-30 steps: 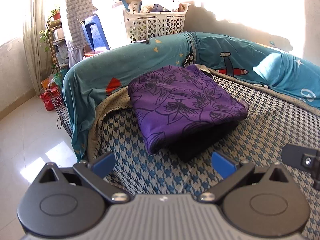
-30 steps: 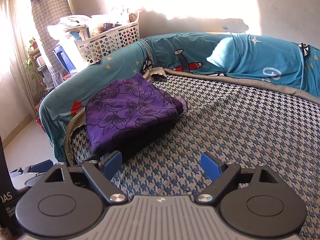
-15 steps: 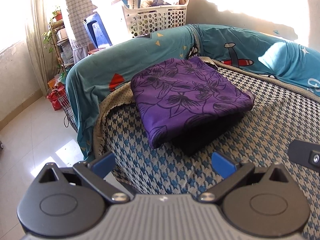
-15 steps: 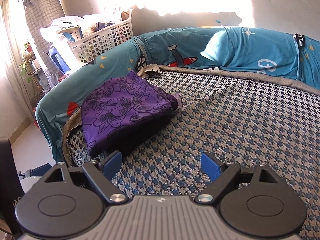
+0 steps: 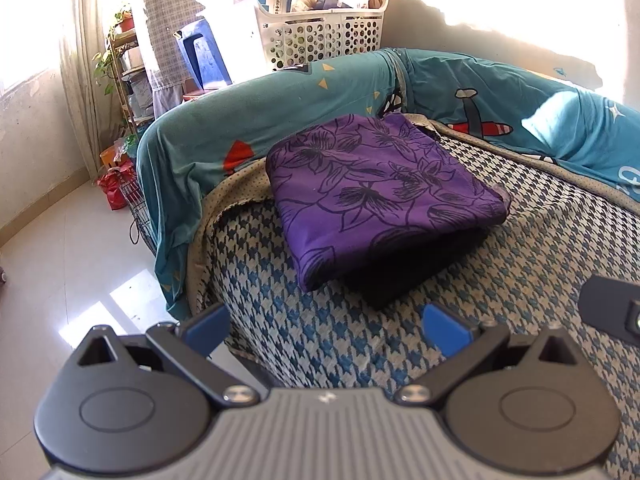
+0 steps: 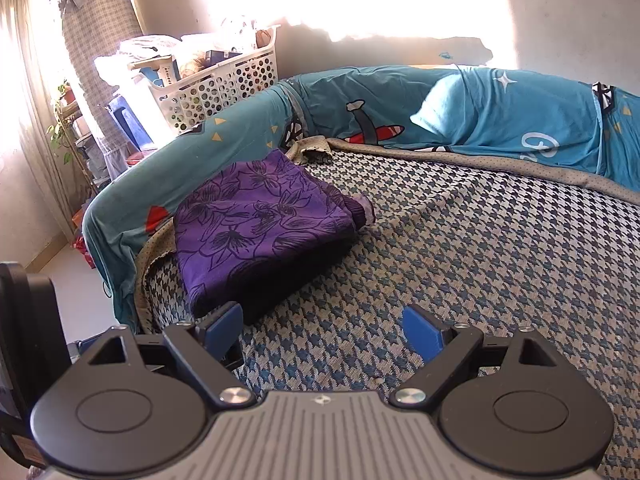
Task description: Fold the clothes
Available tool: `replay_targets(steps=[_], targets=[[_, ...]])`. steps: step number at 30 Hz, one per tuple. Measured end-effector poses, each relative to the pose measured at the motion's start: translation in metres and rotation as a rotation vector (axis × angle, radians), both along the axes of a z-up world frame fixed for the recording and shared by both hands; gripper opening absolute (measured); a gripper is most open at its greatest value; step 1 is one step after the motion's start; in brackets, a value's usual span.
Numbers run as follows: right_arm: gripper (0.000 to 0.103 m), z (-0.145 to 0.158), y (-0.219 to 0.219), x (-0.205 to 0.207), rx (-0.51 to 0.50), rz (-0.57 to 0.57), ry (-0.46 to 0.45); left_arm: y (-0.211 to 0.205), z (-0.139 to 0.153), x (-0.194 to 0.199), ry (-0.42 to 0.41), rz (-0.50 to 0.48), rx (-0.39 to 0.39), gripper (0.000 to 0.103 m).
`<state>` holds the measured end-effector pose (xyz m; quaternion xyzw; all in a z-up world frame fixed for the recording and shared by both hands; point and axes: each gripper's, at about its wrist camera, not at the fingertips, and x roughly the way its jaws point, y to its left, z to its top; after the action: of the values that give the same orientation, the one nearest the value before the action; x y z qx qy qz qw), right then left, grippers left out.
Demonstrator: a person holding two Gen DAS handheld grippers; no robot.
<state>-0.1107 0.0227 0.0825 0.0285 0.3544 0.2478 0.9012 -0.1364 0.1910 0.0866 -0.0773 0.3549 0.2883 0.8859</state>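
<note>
A folded purple garment (image 5: pixel 380 192) with black flower outlines lies on a dark folded piece at the left end of the houndstooth seat cover (image 5: pixel 520 272). The same purple garment (image 6: pixel 260 220) shows left of centre in the right wrist view. My left gripper (image 5: pixel 326 326) hovers open in front of the stack, near the seat's front left corner, with nothing between its blue pads. My right gripper (image 6: pixel 322 328) stands open too, over the houndstooth cover (image 6: pixel 480 260), its left pad close to the stack's near corner without touching it.
A teal printed sheet (image 5: pixel 240 120) covers the sofa's arm and back. Behind the arm stand a white laundry basket (image 5: pixel 324 36) full of things, a blue stool (image 5: pixel 202 60) and a plant shelf (image 5: pixel 120 60). Tiled floor (image 5: pixel 60 260) lies to the left.
Both grippers have drawn back slightly from the stack, which now sits a little farther off and more centred in the left wrist view. Both stay open and empty.
</note>
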Motion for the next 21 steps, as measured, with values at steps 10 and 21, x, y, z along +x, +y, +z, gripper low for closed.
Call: replay_targets(steps=[10,21], targets=[[0.091,0.001,-0.001,0.000,-0.008,-0.003,0.011,-0.009,-0.002,-0.001,-0.008,-0.020,-0.045,0.103],[0.091,0.003,-0.005,0.002,-0.005,-0.008,0.010,0.002,0.003,-0.010,-0.039,0.003,-0.094,0.103]])
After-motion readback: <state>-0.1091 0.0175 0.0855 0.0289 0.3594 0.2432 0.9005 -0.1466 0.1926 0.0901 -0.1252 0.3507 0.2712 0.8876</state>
